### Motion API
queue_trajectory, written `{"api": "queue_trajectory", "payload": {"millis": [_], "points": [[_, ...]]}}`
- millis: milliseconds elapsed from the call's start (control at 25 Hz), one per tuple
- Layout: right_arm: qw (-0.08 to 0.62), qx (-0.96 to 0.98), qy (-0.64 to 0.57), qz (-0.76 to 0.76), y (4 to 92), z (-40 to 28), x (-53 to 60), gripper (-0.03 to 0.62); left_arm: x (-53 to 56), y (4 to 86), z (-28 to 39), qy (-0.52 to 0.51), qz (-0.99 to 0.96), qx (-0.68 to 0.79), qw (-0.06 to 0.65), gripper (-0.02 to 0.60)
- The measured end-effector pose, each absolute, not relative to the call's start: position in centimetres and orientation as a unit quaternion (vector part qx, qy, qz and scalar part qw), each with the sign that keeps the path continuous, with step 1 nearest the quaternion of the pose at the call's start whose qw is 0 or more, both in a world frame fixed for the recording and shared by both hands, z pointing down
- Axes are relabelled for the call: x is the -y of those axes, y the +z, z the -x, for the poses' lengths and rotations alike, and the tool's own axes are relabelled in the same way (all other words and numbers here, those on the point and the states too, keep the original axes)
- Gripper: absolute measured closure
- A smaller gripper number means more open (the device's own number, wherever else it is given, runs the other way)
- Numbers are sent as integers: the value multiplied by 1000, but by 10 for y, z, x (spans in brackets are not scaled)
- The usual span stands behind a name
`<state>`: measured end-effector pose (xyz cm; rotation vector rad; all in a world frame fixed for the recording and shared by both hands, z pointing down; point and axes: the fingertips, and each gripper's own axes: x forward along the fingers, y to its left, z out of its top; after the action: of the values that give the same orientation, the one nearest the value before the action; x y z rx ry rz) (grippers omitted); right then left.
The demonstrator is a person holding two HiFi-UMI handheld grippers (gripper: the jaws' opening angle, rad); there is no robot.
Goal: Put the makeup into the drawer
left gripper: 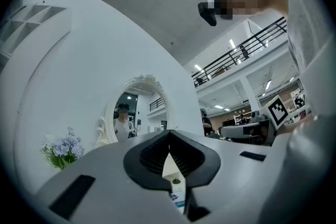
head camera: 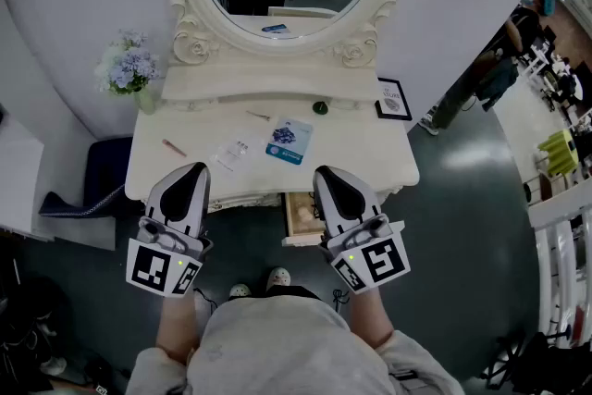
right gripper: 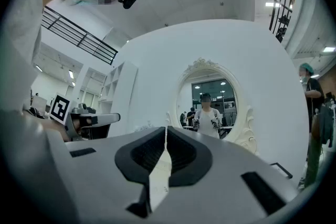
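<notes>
the left gripper (head camera: 192, 171) and right gripper (head camera: 326, 173) keep their fingers squeezed together, holding nothing. one should open wide, then go slowly to the blue makeup pack (head camera: 289, 141) in the middle of the frame.

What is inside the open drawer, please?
The drawer shows only bare wooden bottom; its back is covered by the tabletop, its right side by the right gripper.

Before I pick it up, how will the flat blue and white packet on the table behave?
The blue and white packet lies flat and looks thin, so it is probably light and may bend if gripped at one edge. Lying flush on the table, it should slide rather than roll, and a jaw may struggle to get under it.
</notes>
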<state>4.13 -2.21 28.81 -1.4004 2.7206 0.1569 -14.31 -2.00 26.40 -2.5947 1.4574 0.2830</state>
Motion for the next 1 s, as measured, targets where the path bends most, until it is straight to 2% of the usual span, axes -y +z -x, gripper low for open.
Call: {"api": "queue_trajectory", "payload": {"millis": [600,1000], "points": [[43,-898,32,437,295,-58,41,569,28,263,124,97,857,-500,77,568],[6,-909,-11,416,325,-74,68,569,32,269,100,91,849,-514,83,568]]}}
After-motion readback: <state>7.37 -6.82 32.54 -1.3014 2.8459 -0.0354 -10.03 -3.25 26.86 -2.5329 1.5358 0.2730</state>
